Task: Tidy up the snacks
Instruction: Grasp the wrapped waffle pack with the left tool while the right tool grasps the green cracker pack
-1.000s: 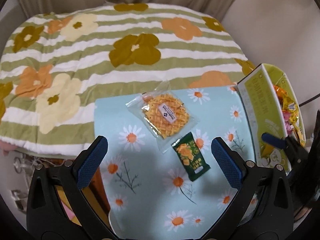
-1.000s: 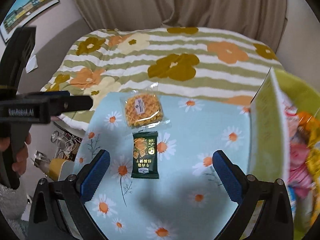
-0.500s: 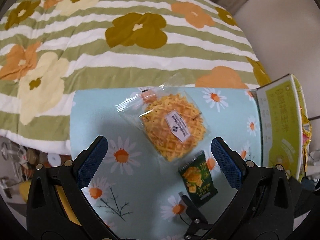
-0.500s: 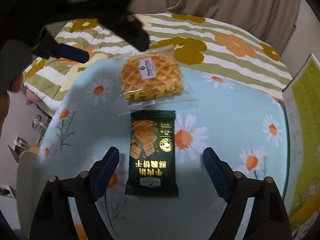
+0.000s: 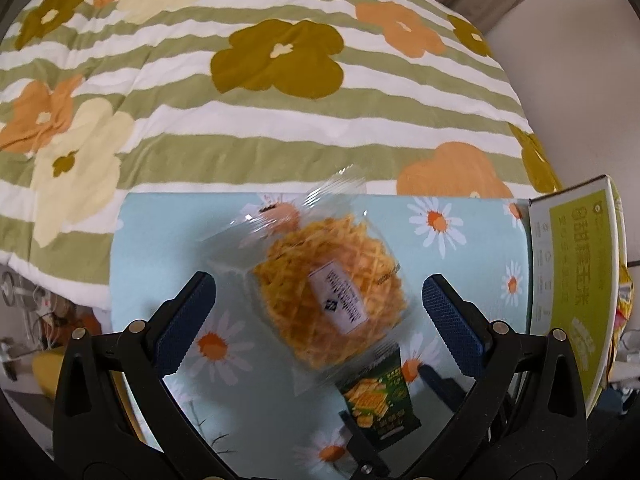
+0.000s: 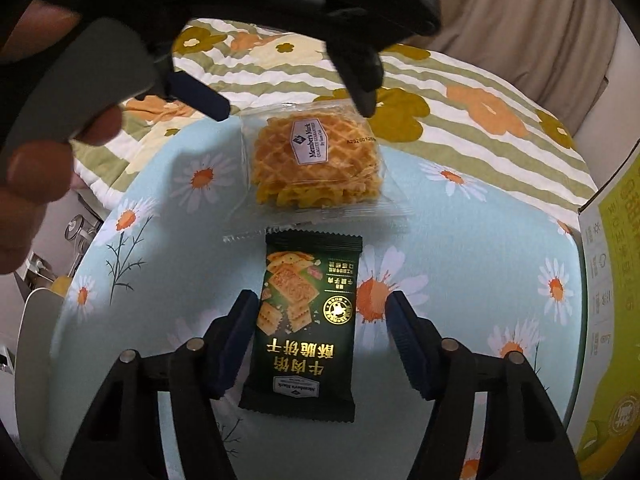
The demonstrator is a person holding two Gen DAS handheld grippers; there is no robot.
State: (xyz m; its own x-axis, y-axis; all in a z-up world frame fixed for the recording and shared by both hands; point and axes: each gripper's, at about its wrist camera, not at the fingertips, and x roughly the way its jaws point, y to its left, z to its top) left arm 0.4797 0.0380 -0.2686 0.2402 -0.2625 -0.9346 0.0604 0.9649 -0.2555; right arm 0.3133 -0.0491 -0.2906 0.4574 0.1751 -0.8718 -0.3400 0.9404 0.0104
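A waffle snack in a clear wrapper [image 5: 328, 292] lies on the daisy-print tablecloth [image 5: 168, 224]. My left gripper [image 5: 318, 316] hangs just above it, open, one blue pad on each side and neither touching. In the right wrist view the left gripper [image 6: 296, 112] straddles the waffle snack [image 6: 316, 164] from above. Nearer, a dark green cracker packet [image 6: 308, 316] lies flat between my right gripper's [image 6: 320, 308] closing jaws. The left pad is at the packet's edge. A gap remains at the right pad. The cracker packet [image 5: 376, 404] also shows low in the left wrist view.
A yellow-green carton [image 5: 572, 280] with several wrapped snacks stands open at the table's right edge, also seen as the carton [image 6: 616, 280]. A striped flower quilt [image 5: 280, 92] covers the bed behind the table. A person's hand [image 6: 36, 184] holds the left gripper.
Both grippers have come down toward the table. The left one moved over the waffle snack. The right one's jaws have narrowed around the green packet.
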